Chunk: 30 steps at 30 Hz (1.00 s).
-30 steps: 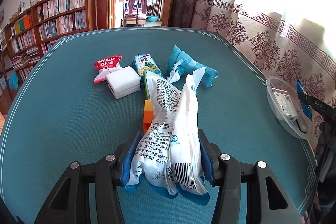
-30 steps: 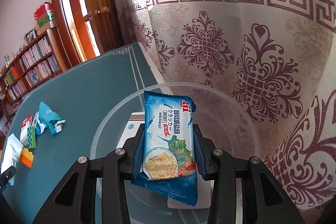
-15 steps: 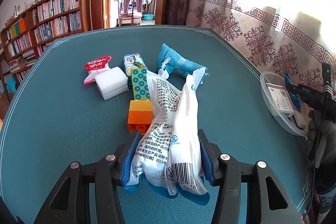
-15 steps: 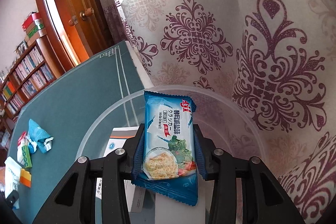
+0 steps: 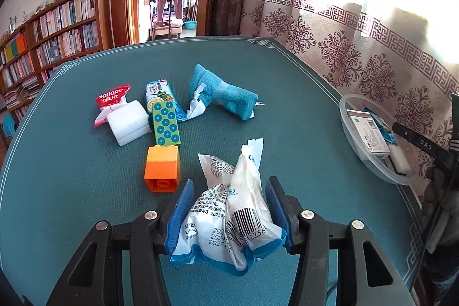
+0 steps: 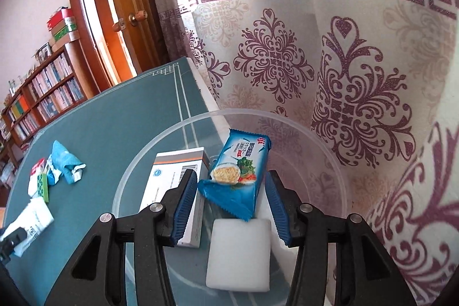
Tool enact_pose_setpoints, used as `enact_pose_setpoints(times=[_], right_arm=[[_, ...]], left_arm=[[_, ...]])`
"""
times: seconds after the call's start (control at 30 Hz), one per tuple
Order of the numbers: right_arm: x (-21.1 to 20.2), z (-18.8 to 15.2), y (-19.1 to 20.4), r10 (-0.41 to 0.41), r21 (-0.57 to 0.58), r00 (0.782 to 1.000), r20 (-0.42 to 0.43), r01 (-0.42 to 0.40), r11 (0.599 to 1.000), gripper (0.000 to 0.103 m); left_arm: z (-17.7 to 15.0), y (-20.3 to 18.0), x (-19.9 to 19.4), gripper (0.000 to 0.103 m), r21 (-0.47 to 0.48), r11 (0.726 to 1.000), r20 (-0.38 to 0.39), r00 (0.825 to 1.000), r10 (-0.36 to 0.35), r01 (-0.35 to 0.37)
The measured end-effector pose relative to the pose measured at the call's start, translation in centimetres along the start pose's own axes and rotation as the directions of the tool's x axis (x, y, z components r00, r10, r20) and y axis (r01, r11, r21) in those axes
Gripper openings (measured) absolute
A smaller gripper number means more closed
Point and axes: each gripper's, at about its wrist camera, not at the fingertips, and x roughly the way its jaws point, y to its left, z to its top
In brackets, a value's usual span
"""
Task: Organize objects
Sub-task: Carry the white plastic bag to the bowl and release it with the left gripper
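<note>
The task is judged to be partly done. In the clear plastic tub (image 6: 330, 162) at the bench (image 5: 86, 191) edge by the curtain, three things are already collected: a white and orange carton (image 6: 175, 182), a white foam block (image 6: 239, 254) and a blue cracker packet (image 6: 241, 174).

The cracker packet is seen lying loose and tilted between the jaws of the right hand-held gripper (image 6: 232, 208), whose jaws have just been opening; the blue pads stand clear of it on both sides, so it is taken as released into the tub.

A crumpled white plastic packet (image 5: 229, 208) is pinched between the pads of the left hand-held gripper (image 5: 228, 208), which is closed partway on it above the bench, well apart from the tub.

Left on the bench are an orange building block (image 5: 162, 171), a green studded block (image 5: 166, 126), a second cracker packet (image 5: 159, 93), a white foam block (image 5: 129, 124), a red balloon glue sachet (image 5: 110, 99) and a folded teal cloth (image 5: 223, 96). More is therefore judged to remain than has been put away.
</note>
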Motion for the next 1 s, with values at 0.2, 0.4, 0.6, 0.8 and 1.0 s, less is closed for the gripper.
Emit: enact_pose_setpoints(times=[0.2,0.4,0.6,0.8,1.0], right_arm=[[-3.1,-2.8,1.6,0.000,-0.121,0.999,0.046,0.005,0.993,0.051],[-4.2,-4.2,2.4,0.048,-0.153,0.998,0.045,-0.041,0.987,0.051],[-4.8,-4.9,3.3,0.089,-0.184,0.995,0.037,-0.080,0.980,0.051],[-5.1,-5.1,3.4,0.101,-0.187,0.994,0.037,-0.092,0.978,0.051],[-4.8,-5.3,3.4,0.103,-0.190,0.994,0.025,-0.097,0.977,0.051]], left_arm=[[0.7,-2.4,0.0,0.055,0.044,0.999,0.009,1.000,-0.025,0.024],[0.2,-2.9,0.4,0.056,0.058,0.998,-0.006,1.000,-0.022,0.022],[-1.4,-2.6,2.0,0.066,0.050,0.999,-0.079,0.997,-0.014,0.018],[-2.5,-2.5,1.8,0.069,0.055,0.998,-0.097,0.995,-0.014,0.019],[-3.2,-3.0,1.3,0.072,0.067,0.997,-0.120,0.992,-0.027,0.035]])
